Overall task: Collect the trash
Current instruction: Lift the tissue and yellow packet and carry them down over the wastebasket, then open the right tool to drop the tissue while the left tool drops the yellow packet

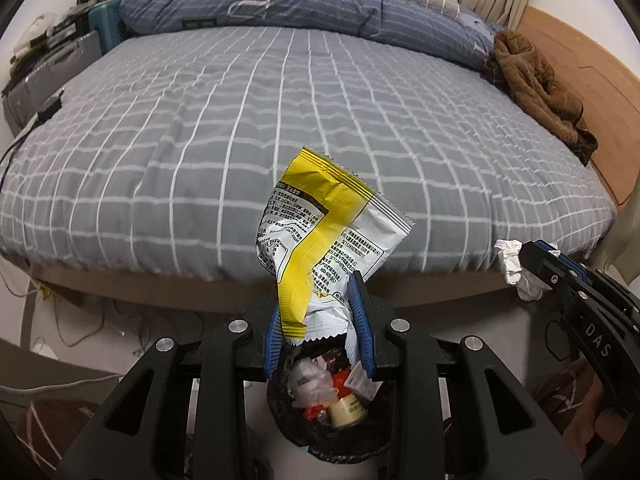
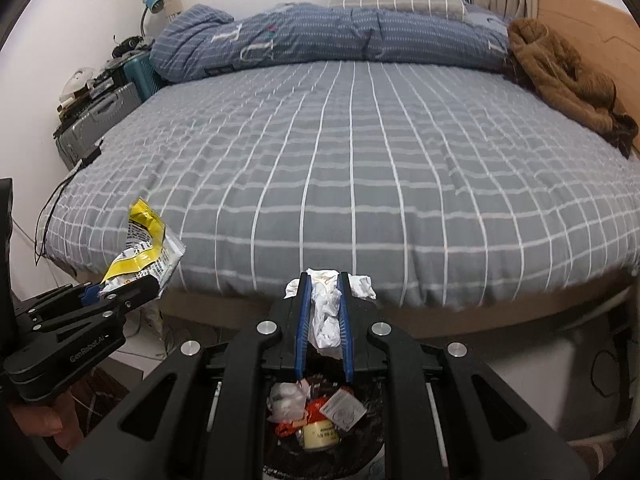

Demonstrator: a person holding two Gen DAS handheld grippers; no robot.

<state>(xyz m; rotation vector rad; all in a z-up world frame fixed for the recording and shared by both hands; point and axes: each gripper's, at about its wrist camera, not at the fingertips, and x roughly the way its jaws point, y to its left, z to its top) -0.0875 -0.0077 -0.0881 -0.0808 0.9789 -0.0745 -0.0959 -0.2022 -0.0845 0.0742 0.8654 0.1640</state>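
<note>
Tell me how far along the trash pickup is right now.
Done: the bin below already holds scraps. In hand: the left claw grips a yellow snack wrapper, the right claw a crumpled tissue, both above the bin. Left: dropping them in. No other litter shows on the bed.

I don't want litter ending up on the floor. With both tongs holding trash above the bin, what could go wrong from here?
1. The snack wrapper is pinched only at its bottom in the left tongs; it may catch on the bin rim.
2. The bin already holds rubbish, so the tissue from the right tongs might bounce out.
</note>
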